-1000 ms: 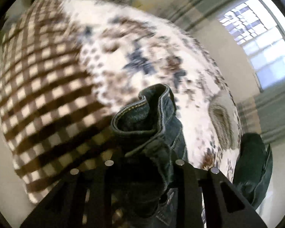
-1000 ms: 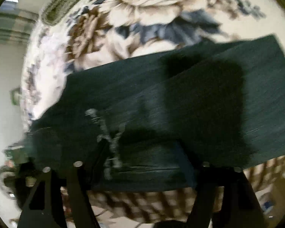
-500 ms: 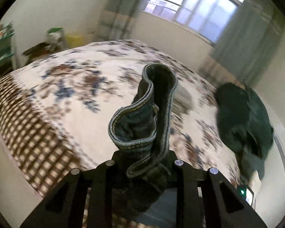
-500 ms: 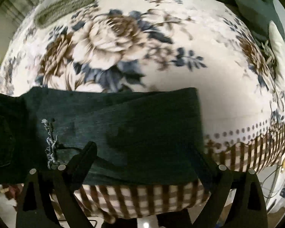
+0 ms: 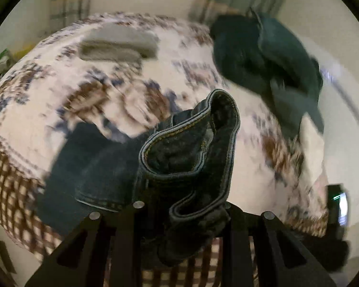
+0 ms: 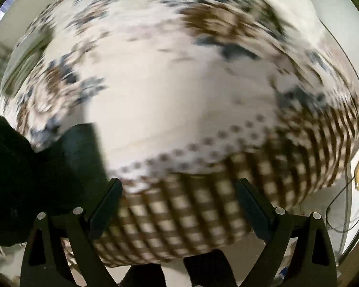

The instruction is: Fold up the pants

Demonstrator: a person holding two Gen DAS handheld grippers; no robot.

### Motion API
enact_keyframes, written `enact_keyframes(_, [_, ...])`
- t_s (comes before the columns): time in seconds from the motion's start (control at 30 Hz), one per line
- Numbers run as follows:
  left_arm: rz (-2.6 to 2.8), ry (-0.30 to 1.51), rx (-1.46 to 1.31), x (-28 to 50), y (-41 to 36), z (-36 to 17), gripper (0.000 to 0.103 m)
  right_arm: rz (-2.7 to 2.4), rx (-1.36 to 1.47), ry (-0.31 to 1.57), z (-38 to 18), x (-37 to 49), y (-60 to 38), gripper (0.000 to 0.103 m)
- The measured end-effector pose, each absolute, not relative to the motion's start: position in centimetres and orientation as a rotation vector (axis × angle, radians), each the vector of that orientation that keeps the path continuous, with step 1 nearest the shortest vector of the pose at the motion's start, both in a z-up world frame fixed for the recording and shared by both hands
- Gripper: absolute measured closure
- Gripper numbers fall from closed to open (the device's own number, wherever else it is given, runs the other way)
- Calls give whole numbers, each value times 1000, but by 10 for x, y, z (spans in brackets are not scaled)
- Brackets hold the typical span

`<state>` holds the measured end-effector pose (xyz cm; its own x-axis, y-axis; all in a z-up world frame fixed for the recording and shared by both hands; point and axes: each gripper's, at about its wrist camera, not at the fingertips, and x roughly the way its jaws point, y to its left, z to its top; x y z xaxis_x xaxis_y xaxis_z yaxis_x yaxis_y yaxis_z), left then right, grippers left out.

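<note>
Dark blue jeans (image 5: 100, 167) lie at the near edge of a floral bedspread (image 5: 59, 100). My left gripper (image 5: 182, 205) is shut on the jeans' waistband (image 5: 198, 148), which stands bunched up between the fingers, held above the bed. The rest of the jeans trails left and down over the checked border. My right gripper (image 6: 179, 191) is open and empty above the bed edge. In the right wrist view the jeans (image 6: 67, 167) show only at the far left, apart from the fingers.
A pile of dark clothes (image 5: 270, 55) lies at the bed's far right. A folded grey-green item (image 5: 117, 45) lies at the far middle. A lit device (image 5: 339, 203) sits at the right edge. Cables (image 6: 347, 203) hang right of the bed.
My right gripper has let go of the jeans and swung right, so they slid to the left edge of its view. My left gripper kept its hold and turned toward the bed's far side.
</note>
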<state>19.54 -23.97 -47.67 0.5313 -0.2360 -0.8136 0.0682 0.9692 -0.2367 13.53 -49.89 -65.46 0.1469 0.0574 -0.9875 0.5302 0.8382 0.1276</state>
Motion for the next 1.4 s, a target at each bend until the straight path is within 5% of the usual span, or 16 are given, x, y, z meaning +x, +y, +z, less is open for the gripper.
enact_keyframes(0.33, [-104, 1169, 13, 193, -293, -526, 70, -319, 709, 1360, -679, 89, -570, 6])
enact_keyframes(0.47, [-85, 1215, 19, 193, -292, -509, 25, -199, 830, 1311, -674, 87, -571, 6])
enact_keyframes(0.5, [-75, 1215, 28, 192, -290, -504, 23, -174, 853, 1301, -672, 87, -570, 6])
enact_keyframes(1.0, [-14, 1197, 139, 208, -213, -473, 21, 141, 1111, 1293, -704, 193, -480, 6])
enact_keyframes(1.4, [62, 1206, 32, 208, -144, -459, 21, 104, 1154, 1233, -696, 180, -493, 6])
